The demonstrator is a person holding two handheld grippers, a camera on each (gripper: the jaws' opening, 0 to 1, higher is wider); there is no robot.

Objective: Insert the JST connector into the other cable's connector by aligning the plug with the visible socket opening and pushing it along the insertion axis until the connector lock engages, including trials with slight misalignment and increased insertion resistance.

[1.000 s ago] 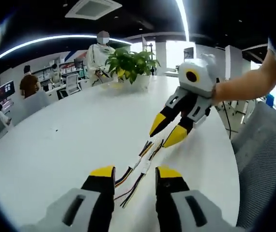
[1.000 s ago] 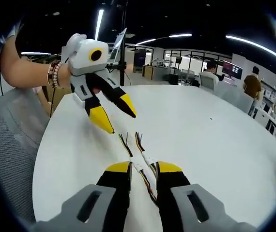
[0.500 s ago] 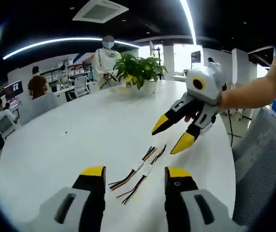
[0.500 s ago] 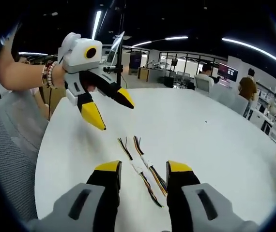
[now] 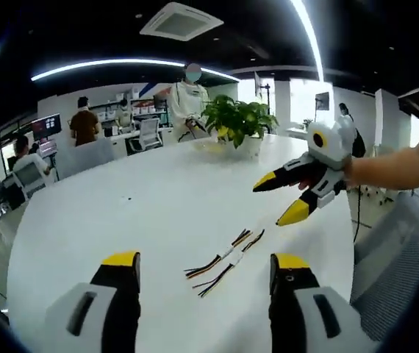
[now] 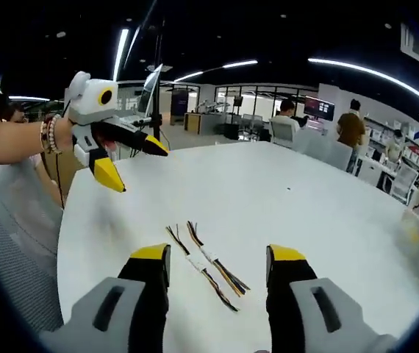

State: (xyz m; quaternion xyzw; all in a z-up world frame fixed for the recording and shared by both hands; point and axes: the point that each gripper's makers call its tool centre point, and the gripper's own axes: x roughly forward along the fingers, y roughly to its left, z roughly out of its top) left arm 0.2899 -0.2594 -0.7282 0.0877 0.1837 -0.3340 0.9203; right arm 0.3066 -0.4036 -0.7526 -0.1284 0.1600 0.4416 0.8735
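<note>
Lying side by side on the white surface, two JST cables, left tool and right tool both wide open, empty, raised above them

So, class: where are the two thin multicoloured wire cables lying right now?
The multicoloured wire cables lie side by side on the round white table, ahead between each view's open jaws.
</note>
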